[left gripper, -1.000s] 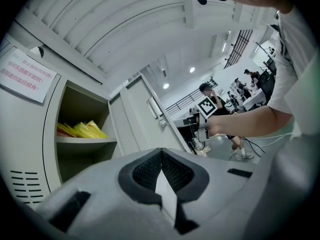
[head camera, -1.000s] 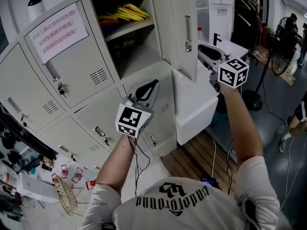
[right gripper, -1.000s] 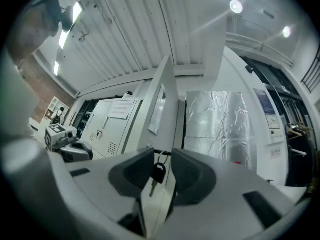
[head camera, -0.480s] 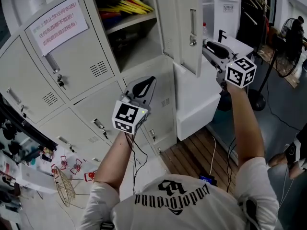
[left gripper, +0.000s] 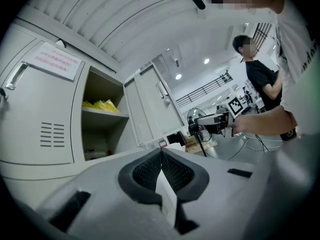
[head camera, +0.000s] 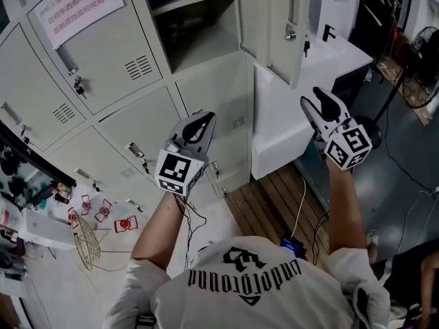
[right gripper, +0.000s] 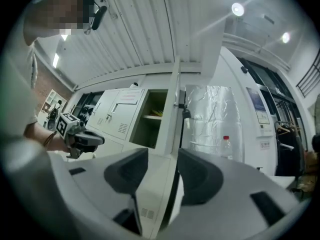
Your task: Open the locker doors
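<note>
The grey locker bank (head camera: 137, 122) fills the head view. Its upper middle compartment (head camera: 199, 33) stands open, door (head camera: 288, 26) swung out to the right, yellow items (left gripper: 102, 104) on the shelf. My left gripper (head camera: 204, 120) is shut with nothing in it, in front of the closed lower door (head camera: 219, 115) and apart from it. My right gripper (head camera: 317, 105) hangs below the open door, clear of it. Its jaws have just been opening and stand open with nothing between them; the door's edge (right gripper: 172, 109) shows far beyond the gap.
A closed door with a pink notice (head camera: 75, 2) is at upper left. A white cabinet (head camera: 288, 129) stands right of the lockers over wooden floorboards (head camera: 274, 204). Clutter (head camera: 41, 218) lies at the left. Another person (left gripper: 260, 79) stands beyond the right gripper (left gripper: 210, 121).
Both grippers have sunk. The right one has come down and away from the open door's handle, and its jaws now stand wider. The left one stays shut.
</note>
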Action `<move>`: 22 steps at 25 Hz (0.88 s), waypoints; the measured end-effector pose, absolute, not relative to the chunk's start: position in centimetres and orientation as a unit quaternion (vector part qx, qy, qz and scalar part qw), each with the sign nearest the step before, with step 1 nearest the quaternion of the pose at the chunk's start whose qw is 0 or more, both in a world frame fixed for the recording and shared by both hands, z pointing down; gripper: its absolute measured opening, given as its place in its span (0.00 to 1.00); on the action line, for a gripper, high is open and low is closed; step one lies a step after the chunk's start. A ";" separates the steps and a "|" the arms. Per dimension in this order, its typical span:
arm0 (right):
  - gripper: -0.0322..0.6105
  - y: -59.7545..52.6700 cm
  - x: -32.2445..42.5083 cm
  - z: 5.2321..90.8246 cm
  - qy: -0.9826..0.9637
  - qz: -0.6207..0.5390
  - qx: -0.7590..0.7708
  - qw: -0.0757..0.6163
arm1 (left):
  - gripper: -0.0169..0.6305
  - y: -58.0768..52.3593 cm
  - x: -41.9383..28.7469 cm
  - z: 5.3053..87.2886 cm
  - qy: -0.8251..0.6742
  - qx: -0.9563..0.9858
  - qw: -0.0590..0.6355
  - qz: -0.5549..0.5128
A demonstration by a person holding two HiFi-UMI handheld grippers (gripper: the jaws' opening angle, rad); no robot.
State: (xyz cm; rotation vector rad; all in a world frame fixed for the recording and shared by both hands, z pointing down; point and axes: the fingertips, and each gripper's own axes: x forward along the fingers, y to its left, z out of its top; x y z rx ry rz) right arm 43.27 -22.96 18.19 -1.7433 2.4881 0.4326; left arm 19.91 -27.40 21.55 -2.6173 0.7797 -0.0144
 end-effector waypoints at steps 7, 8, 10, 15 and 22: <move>0.36 -20.3 36.7 26.9 0.828 0.120 -0.546 0.025 | 0.04 -25.8 15.6 28.1 0.322 -0.937 0.137 -0.002; 0.36 -20.0 35.7 28.0 0.835 0.111 -0.539 0.031 | 0.04 -25.3 14.8 28.8 0.330 -0.936 0.123 0.004; 0.36 -19.5 33.4 29.8 0.848 0.090 -0.520 0.044 | 0.04 -24.1 13.4 30.2 0.343 -0.933 0.105 0.011; 0.36 -19.0 28.3 32.9 0.875 0.066 -0.477 0.040 | 0.04 -22.6 11.3 33.1 0.361 -0.929 0.085 0.001; 0.36 -20.5 24.1 34.4 0.894 0.058 -0.442 0.033 | 0.04 -23.1 9.4 35.1 0.370 -0.926 0.078 -0.010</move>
